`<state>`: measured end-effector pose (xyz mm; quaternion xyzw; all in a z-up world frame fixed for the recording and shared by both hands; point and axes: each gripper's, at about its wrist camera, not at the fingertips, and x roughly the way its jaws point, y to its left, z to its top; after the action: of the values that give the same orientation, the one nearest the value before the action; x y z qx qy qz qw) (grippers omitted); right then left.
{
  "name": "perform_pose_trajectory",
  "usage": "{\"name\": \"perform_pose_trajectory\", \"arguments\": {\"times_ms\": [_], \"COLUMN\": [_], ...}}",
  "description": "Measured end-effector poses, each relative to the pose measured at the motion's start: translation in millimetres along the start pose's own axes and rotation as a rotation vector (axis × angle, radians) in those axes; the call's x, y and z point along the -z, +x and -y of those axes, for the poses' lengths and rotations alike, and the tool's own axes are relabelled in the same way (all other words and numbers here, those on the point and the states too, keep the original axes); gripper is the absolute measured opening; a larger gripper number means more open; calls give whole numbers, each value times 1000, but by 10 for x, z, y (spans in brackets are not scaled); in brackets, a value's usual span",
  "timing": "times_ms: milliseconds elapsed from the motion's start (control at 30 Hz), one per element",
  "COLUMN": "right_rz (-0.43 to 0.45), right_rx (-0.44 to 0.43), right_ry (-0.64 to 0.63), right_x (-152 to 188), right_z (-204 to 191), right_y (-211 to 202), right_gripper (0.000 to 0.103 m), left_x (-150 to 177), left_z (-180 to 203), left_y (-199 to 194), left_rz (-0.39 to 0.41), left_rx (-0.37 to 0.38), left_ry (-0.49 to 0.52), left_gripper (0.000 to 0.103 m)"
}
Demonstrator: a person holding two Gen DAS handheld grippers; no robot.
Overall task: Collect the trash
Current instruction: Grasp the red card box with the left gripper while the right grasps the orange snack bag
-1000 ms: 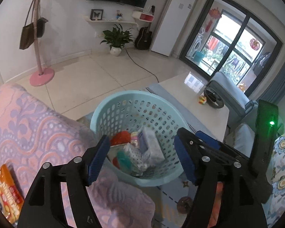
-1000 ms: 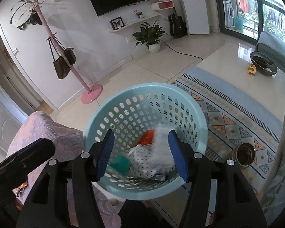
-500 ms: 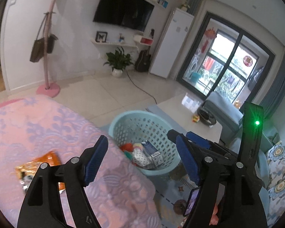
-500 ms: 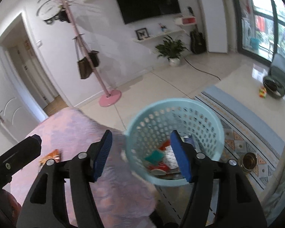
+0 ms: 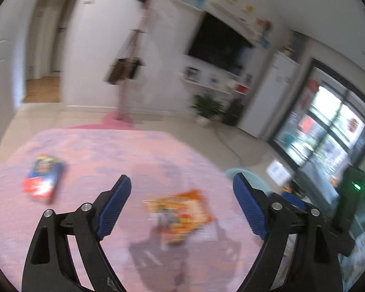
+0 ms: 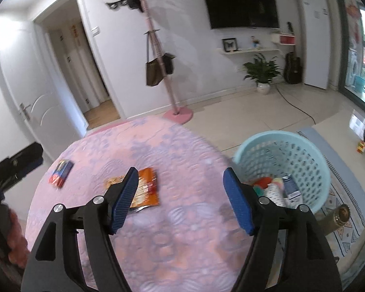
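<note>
An orange snack packet (image 5: 182,213) lies on the pink patterned cover (image 5: 133,160), just beyond and between my left gripper's open blue fingers. My left gripper (image 5: 182,204) is open and empty. The packet shows in the right wrist view (image 6: 147,189) too, partly behind the left finger. A blue and red packet (image 5: 43,178) lies further left; it also shows in the right wrist view (image 6: 61,172). My right gripper (image 6: 180,199) is open and empty above the cover. The light blue basket (image 6: 309,155) with several pieces of trash stands on the floor to the right.
A pink coat stand (image 6: 175,112) with a brown bag stands beyond the cover. A potted plant (image 6: 262,73) and guitar are by the far wall. A low white table (image 6: 348,131) and patterned rug (image 6: 348,221) lie right of the basket. The left wrist view is blurred.
Both grippers have swung left, away from the basket and over the pink cover. The orange packet now lies between the left fingers. The blue and red packet has come into view.
</note>
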<state>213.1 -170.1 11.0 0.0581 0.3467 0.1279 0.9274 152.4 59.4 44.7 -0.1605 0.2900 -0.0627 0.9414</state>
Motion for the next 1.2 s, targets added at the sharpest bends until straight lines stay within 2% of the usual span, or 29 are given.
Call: {"name": "perform_pose_trajectory", "arguments": {"times_ms": [100, 167, 233, 333, 433, 533, 667, 767, 833, 900, 1200], "right_rz": [-30, -67, -97, -121, -140, -165, -219, -265, -293, -291, -306], "right_rx": [8, -32, -52, -55, -51, -60, -57, -80, -101, -97, -103], "right_ry": [-34, -40, -42, -71, -85, -81, -76, -70, -66, -76, -62], "right_x": [90, 171, 233, 364, 434, 499, 545, 592, 623, 633, 377], "right_z": [-232, -359, -459, -631, -696, -702, -697, -692, -697, -722, -865], "right_y": [96, 181, 256, 398, 513, 618, 754, 819, 861, 877, 1188], "right_gripper": [68, 68, 68, 68, 68, 68, 68, 68, 69, 70, 70], "left_x": [-29, -24, -34, -21, 26, 38, 60, 74, 48, 37, 36], "left_z": [-427, -709, -935, -1265, -1517, -1636, -1679, -1707, -1686, -1667, -1749], "left_y": [-60, -54, -19, 72, 166, 307, 576, 664, 683, 690, 448], "left_rz": [3, -2, -24, -56, -84, -120, -183, -198, -195, -190, -81], "left_rx": [-104, -180, -224, -263, -267, -282, -351, -395, -413, -439, -322], "left_ry": [-39, -44, -43, -66, -108, -105, -64, -55, -42, -23, -82], "left_gripper": [89, 89, 89, 89, 89, 89, 89, 84, 72, 65, 61]}}
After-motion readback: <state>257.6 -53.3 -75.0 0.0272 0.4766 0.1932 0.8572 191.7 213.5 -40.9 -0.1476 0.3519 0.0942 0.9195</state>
